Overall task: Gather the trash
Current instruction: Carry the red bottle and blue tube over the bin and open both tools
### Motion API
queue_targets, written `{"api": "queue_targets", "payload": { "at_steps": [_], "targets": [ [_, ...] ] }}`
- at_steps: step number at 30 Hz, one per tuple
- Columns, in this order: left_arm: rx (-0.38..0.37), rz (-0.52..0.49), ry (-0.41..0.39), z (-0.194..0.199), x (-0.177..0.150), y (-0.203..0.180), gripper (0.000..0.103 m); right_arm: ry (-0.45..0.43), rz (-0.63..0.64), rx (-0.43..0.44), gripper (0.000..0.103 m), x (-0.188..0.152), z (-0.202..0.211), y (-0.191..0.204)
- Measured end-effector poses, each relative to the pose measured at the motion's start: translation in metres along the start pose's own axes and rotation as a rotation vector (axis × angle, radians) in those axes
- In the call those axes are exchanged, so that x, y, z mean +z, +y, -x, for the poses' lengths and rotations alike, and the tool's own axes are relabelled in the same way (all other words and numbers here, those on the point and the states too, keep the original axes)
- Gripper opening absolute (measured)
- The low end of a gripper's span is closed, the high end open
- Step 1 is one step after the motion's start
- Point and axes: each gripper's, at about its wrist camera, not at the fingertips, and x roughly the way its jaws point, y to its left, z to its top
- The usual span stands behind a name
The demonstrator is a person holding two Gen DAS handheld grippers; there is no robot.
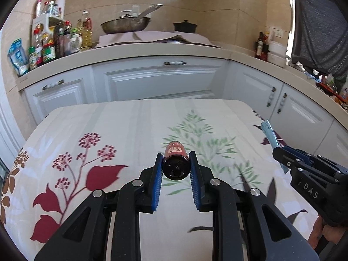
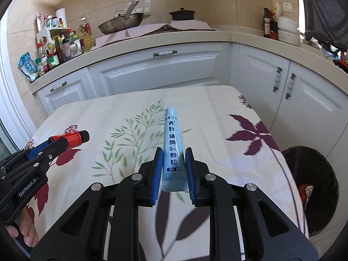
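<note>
**Both claws loaded above the flowered counter**

Nearest the lens in the left wrist view, the left claw [image 1: 175,162] is closed on a small dark bottle [image 1: 175,163] with a red label, its blue pads pressing either side and the bottle's base facing the camera. In the right wrist view the right claw [image 2: 174,159] is likewise clamped, on a pale blue sachet [image 2: 173,143] printed with dark characters, which sticks forward and up from between the pads (its crimped end sits nearest the camera).

Both are held above the counter [image 2: 206,108], which is covered in a cloth printed with leaves and flowers. Beside the counter's right edge, lower down, stands a black trash bin [image 2: 313,187] with something orange and a bit of foil inside.

Beyond the counter run white cabinets [image 1: 156,80]. On the worktop above them sit a steel wok [image 1: 125,25] and a dark lidded pot [image 1: 184,26], with a cluster of condiment bottles [image 1: 54,43] off to the wok's left.
</note>
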Motion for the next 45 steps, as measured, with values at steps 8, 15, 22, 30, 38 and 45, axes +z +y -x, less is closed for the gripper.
{"api": "queue_targets", "payload": {
  "at_steps": [8, 15, 22, 30, 38, 45],
  "targets": [
    [-0.068, -0.052, -0.004, 0.000, -0.001, -0.046, 0.025, -0.025, -0.056, -0.062, 0.020, -0.010, 0.024, -0.044],
    [-0.136, -0.111, -0.007, -0.001, -0.001, -0.095, 0.025, -0.044, -0.118, -0.125, 0.020, -0.018, 0.044, -0.090],
    [-0.199, -0.157, -0.012, -0.001, -0.004, -0.140, 0.025, -0.060, -0.172, -0.196, 0.020, -0.028, 0.063, -0.135],
    [-0.266, -0.205, -0.018, -0.005, -0.007, -0.192, 0.025, -0.077, -0.220, -0.269, 0.020, -0.039, 0.080, -0.180],
    [-0.321, -0.234, -0.031, -0.010, -0.006, -0.236, 0.025, -0.100, -0.242, -0.349, 0.020, -0.047, 0.092, -0.219],
    [-0.359, -0.254, -0.032, -0.020, -0.008, -0.272, 0.025, -0.105, -0.261, -0.392, 0.020, -0.051, 0.091, -0.243]
  ]
}}
